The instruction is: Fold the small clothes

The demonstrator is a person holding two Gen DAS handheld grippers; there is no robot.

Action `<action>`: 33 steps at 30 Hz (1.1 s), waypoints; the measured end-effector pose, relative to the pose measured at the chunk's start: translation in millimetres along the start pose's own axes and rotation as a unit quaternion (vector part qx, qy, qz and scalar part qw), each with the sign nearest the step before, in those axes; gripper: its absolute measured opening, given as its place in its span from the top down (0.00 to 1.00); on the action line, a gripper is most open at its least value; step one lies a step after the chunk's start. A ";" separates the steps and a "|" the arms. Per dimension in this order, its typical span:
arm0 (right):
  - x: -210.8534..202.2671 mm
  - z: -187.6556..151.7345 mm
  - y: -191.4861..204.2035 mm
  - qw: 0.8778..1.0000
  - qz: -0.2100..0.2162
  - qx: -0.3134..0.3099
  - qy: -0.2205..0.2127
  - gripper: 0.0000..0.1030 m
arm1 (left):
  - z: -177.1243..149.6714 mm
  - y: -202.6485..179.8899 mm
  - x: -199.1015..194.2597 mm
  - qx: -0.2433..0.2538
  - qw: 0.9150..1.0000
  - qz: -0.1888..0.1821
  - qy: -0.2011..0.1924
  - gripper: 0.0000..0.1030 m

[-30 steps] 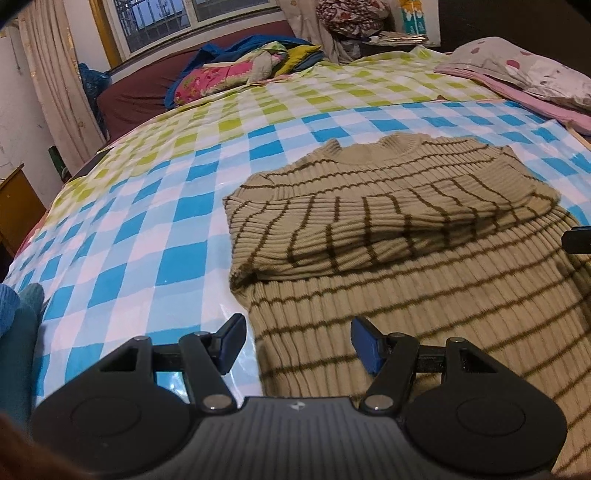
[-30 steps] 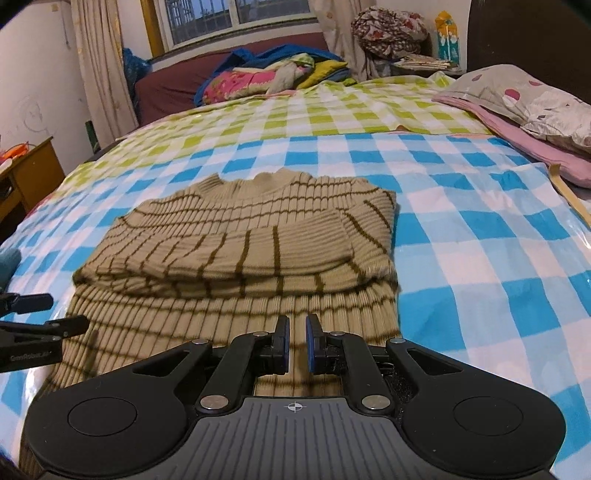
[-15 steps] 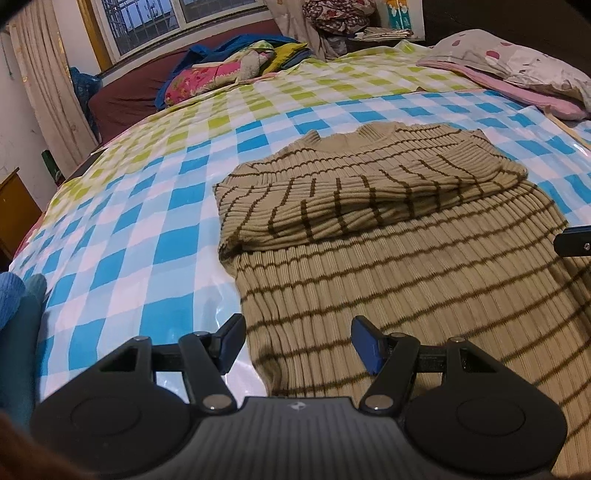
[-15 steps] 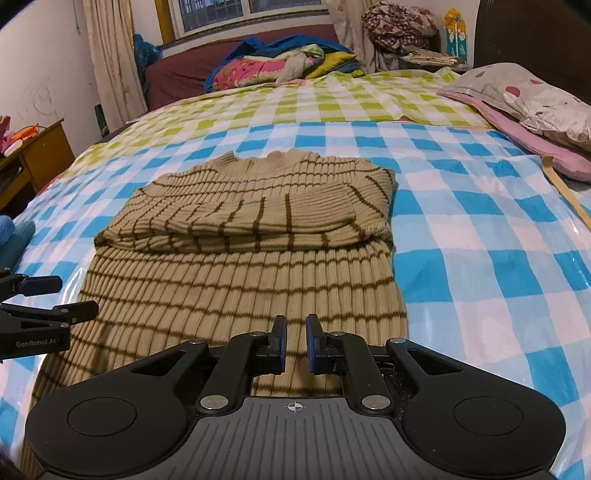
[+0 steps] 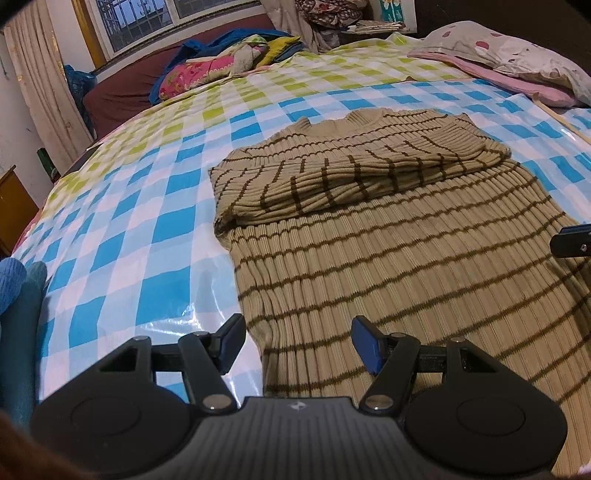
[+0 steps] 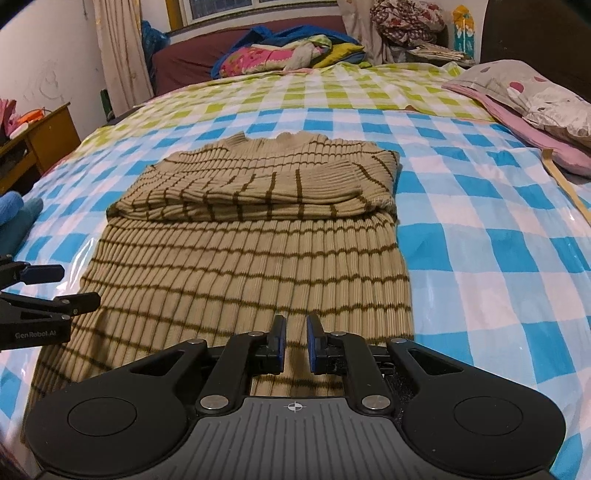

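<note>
Lying on checked bedcover (image 6: 480,229), sweater (image 6: 251,266); left gripper (image 5: 297,341) spread wide, right gripper (image 6: 295,341) seemingly narrowly parted.

Your left wrist camera sits low over the near left hem of the striped sweater (image 5: 388,258), looking forward along the left gripper (image 5: 297,341) up the bed (image 5: 140,229) toward the window (image 5: 147,22). Your right wrist camera rides the right gripper (image 6: 295,341) just beside it, nearer the hem's middle, facing the same way. Both views share the whole sweater, the checked cover and the pillows (image 6: 546,99); each catches the other gripper at its edge.
</note>
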State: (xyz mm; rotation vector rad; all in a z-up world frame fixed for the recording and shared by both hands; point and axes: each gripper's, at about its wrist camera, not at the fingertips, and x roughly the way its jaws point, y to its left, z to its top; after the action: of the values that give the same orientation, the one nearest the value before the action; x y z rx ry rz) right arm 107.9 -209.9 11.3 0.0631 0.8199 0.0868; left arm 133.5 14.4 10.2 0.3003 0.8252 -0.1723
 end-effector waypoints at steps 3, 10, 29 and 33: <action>-1.9 -4.5 1.6 1.000 -0.001 -0.003 0.004 0.82 | -4.6 -1.4 -2.2 0.001 1.000 -0.001 0.003 0.33; -5.5 -18.5 7.0 0.999 -0.019 -0.023 0.016 0.81 | -21.8 -1.9 -8.4 -0.001 1.000 -0.006 0.012 0.33; -13.5 -35.6 12.3 0.997 -0.050 -0.050 0.023 0.81 | -49.2 6.9 -18.8 -0.027 0.999 -0.004 0.028 0.33; -14.9 -38.4 14.0 0.997 -0.056 -0.057 0.022 0.81 | -52.7 9.1 -20.3 -0.033 0.999 -0.004 0.029 0.33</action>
State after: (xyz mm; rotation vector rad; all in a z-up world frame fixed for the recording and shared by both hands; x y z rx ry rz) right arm 69.0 -196.7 -2.7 -0.0924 0.8590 0.0297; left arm 85.8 41.0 -6.6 0.2414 0.8884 -0.1446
